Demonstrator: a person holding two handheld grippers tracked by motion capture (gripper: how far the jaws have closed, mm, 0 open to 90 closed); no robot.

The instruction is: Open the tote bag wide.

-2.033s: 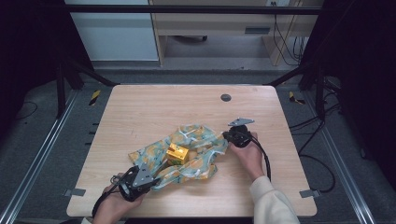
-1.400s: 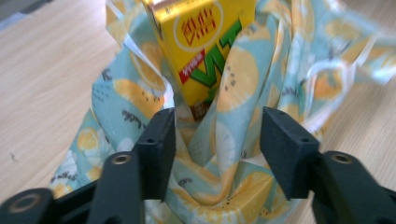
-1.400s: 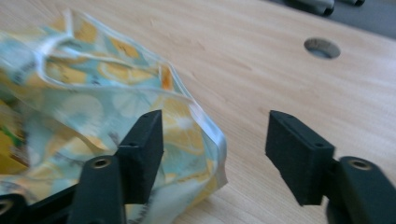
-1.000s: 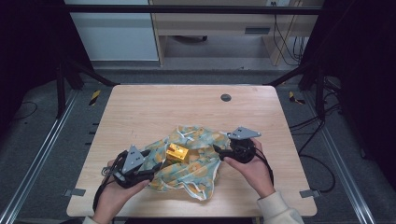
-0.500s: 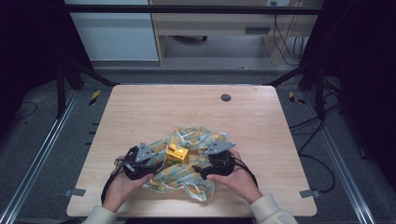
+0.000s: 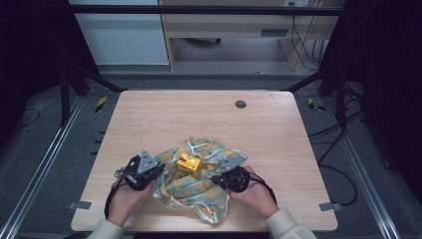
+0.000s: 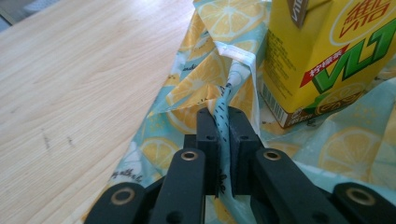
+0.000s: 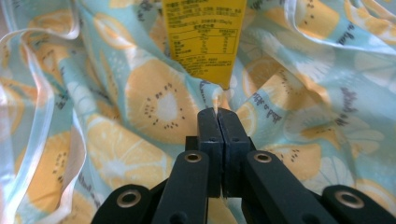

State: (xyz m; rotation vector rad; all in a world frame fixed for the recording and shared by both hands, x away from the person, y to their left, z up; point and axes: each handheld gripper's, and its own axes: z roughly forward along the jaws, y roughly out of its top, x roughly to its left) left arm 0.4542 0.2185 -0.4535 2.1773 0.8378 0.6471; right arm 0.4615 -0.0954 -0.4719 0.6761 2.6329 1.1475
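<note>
On the wooden counter lies a fruit-print cloth (yellow carton on it). The left gripper has just closed on a fold at its left; the right gripper pinches its right side.

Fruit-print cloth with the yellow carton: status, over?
Left gripper shut on the light-blue fruit-print cloth, jaws just closed. Right gripper likewise shut on a fold. Yellow drink carton stands on the cloth between them. Nothing in the way.

A carton is standing on a cloth lying on the table near its front edge. The left gripper is sitting at the cloth's left, the right gripper at its right.
</note>
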